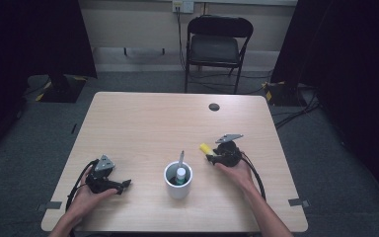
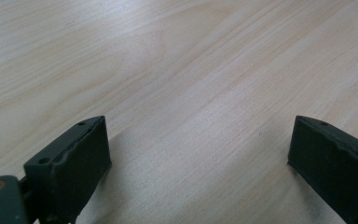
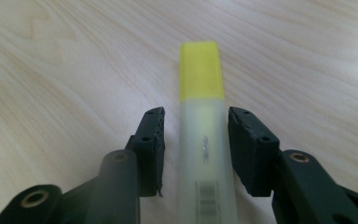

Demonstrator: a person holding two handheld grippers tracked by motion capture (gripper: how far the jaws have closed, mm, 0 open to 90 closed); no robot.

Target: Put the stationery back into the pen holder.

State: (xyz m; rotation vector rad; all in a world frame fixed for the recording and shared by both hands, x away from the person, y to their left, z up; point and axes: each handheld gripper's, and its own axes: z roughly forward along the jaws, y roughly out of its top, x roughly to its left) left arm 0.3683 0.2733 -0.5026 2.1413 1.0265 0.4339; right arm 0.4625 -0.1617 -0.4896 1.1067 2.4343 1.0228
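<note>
Highlighter pinched, cup waiting

Left gripper (image 1: 123,184) rests empty, jaws wide; the cup (image 1: 178,179) already holds two items (a pen, a bottle); the right gripper (image 3: 195,140) clamps the highlighter (image 3: 203,116) just above the table (image 1: 143,123), beside the cup — not yet in.

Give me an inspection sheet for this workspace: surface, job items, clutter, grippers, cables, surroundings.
Surface: light wood table, bare apart from a dark round grommet near the far edge.
Job's things: yellow highlighter, cap pointing away, between the right jaws; white cup at front centre holding a pen and a small white-capped bottle.
Clutter: nothing seen.
Grippers: left gripper open over bare table, jaws wide apart; right gripper jaws close beside the highlighter, contact not clear.
Cables: black cable trails from the right gripper toward the person; more cables on the floor at right.
Surroundings: black folding chair beyond the table, grey carpet, dark curtains both sides.
</note>
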